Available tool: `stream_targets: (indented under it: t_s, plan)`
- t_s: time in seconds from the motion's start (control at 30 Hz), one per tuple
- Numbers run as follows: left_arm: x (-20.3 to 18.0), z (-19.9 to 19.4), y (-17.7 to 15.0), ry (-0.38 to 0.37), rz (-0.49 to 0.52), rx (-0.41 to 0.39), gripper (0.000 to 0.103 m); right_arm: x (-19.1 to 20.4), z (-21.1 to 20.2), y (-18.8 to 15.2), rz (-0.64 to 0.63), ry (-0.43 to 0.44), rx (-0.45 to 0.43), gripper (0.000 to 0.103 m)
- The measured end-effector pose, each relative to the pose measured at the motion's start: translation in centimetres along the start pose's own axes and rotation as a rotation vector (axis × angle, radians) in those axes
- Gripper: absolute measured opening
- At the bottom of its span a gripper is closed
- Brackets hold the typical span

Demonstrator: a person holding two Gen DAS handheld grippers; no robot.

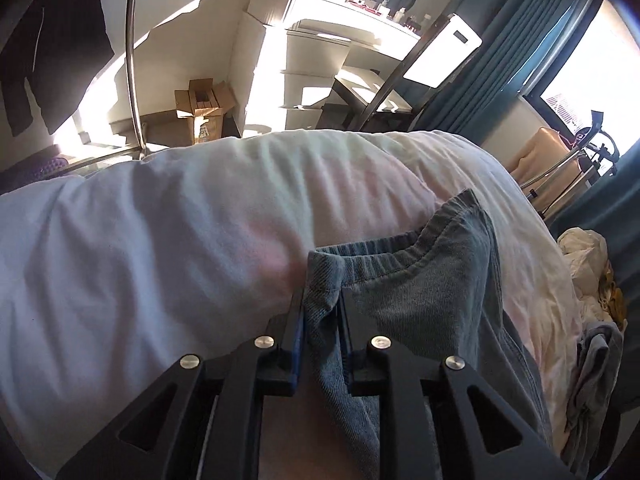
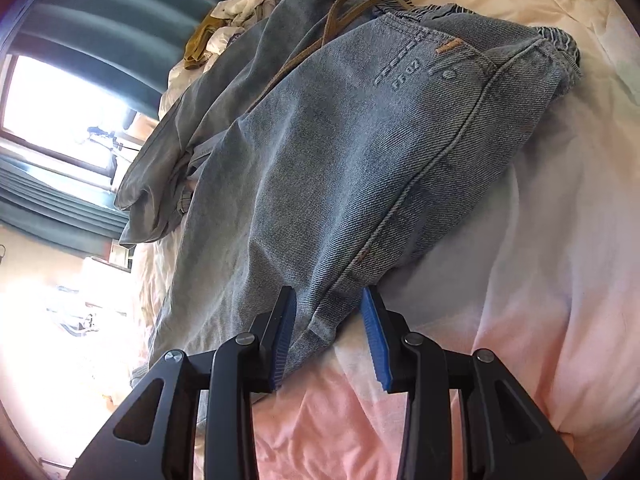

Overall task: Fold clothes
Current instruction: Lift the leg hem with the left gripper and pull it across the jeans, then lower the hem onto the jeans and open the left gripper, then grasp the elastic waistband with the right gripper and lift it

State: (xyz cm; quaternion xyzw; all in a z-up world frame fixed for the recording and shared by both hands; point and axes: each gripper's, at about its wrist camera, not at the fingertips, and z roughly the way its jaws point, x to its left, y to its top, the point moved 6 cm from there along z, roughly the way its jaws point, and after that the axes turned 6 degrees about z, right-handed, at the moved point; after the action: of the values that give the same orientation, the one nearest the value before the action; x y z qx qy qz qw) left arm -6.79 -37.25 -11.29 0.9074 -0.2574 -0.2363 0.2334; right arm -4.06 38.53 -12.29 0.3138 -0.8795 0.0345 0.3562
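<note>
Denim bunched between our left gripper (image 1: 320, 312) fingers: it's clamped on a hem or corner of the jeans (image 2: 360, 152), lifted just off the bedding (image 1: 160, 240). Our right gripper (image 2: 329, 320) stands wide, pads straddling the seamed hem edge, not yet pinching. Jeans lie across the bed, waistband and drawstring (image 2: 340, 20) at the far end, one leg crumpled beside a clothes pile (image 2: 224, 20). We'd pinch the right side fully on the seam, match left height, then carry both ends together so the fold lands square.
</note>
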Motion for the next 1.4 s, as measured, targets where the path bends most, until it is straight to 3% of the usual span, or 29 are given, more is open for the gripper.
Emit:
stream_targets:
  t_s: [0.17, 0.2, 0.23, 0.37, 0.5, 0.57, 0.73, 0.87, 1.13, 1.23, 1.3, 1.4]
  plan:
    - [-1.0, -4.3, 0.4, -0.108, -0.064, -0.086, 0.036, -0.9, -2.7, 1.4, 0.046, 0.057, -0.048, 0.035]
    - [-1.6, -5.4, 0.5, -0.114, -0.039, -0.124, 0.045, -1.1, -3.4, 1.8, 0.061, 0.076, -0.058, 0.035]
    - [-2.3, -6.4, 0.5, -0.119, -0.013, -0.161, 0.048, -1.5, -4.1, 2.2, 0.079, 0.095, -0.068, 0.035]
    - [-6.7, -8.8, -0.4, -0.143, 0.174, -0.224, 0.05, -4.3, -6.6, 3.9, 0.171, 0.114, -0.125, 0.04]
    - [-11.1, -9.5, -3.7, -0.244, 0.294, -0.165, 0.05, -7.4, -7.4, 4.6, 0.347, 0.086, -0.19, 0.063]
    - [-13.2, -9.2, -5.8, -0.278, 0.337, -0.111, 0.05, -9.6, -7.2, 5.9, 0.427, 0.054, -0.211, 0.068]
    - [-16.6, -8.8, -10.4, -0.355, 0.41, -0.04, 0.05, -12.2, -4.8, 8.2, 0.572, 0.116, -0.199, 0.068]
    - [-18.7, -8.7, -13.2, -0.374, 0.511, -0.016, 0.05, -13.1, -4.6, 10.4, 0.559, 0.132, -0.246, 0.068]
    - [-20.6, -9.0, -15.3, -0.399, 0.615, -0.01, 0.05, -13.9, -2.7, 13.9, 0.496, 0.147, -0.305, 0.068]
    - [-21.0, -8.9, -16.4, -0.405, 0.649, 0.007, 0.05, -14.1, -2.0, 15.2, 0.472, 0.153, -0.327, 0.056]
    - [-21.5, -9.0, -17.1, -0.408, 0.675, 0.01, 0.05, -14.3, -1.5, 16.1, 0.456, 0.157, -0.342, 0.032]
    - [-22.3, -9.0, -18.2, -0.414, 0.713, 0.01, 0.05, -12.2, -3.3, 16.5, 0.376, 0.156, -0.41, 0.018]
